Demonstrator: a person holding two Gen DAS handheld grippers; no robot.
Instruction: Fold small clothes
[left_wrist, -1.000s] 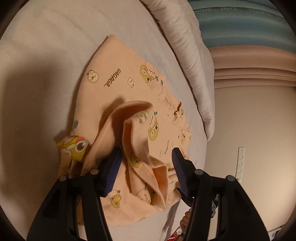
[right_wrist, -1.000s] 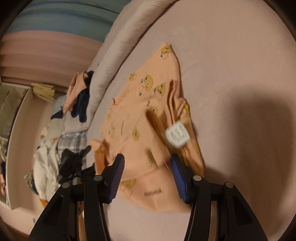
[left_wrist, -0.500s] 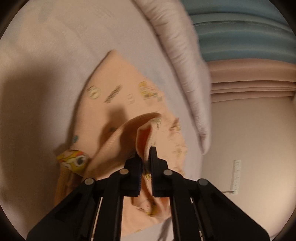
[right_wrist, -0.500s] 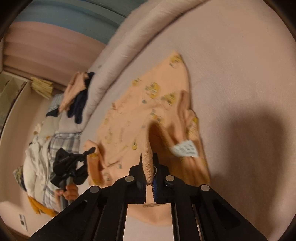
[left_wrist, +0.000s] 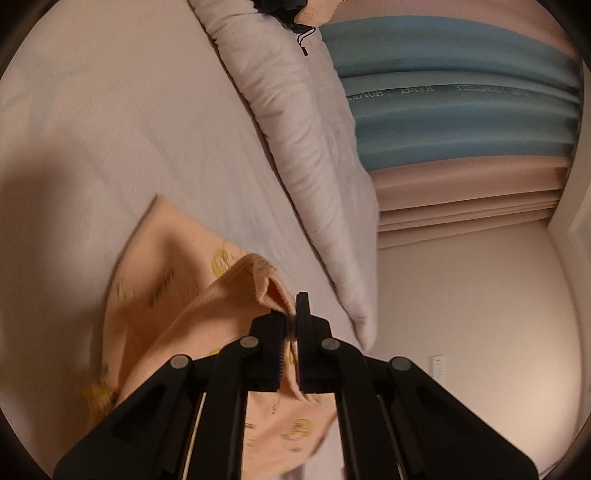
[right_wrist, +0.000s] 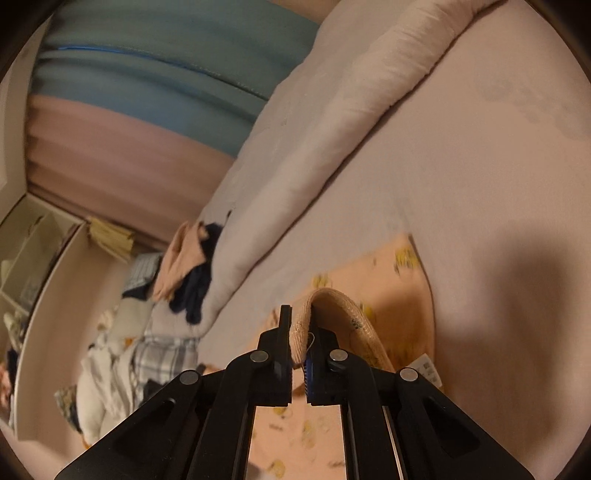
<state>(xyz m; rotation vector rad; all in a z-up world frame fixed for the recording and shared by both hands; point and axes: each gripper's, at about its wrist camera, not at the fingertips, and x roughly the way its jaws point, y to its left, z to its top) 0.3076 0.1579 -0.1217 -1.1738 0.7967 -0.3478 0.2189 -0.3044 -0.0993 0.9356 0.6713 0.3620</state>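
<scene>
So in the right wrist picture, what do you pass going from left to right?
White shelf → pile of clothes → rolled duvet → peach baby garment pinched in the fingers → bare bedsheet.

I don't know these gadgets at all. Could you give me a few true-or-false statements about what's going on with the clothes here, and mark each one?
1. The left gripper is shut on the peach garment. True.
2. The right gripper is open and holds nothing. False: it is shut on the garment's ribbed edge.
3. The garment is plain blue. False: it is peach with yellow cartoon prints.
4. A quilt lies bunched along the bed. True.
5. More clothes are piled beside the bed. True.
</scene>
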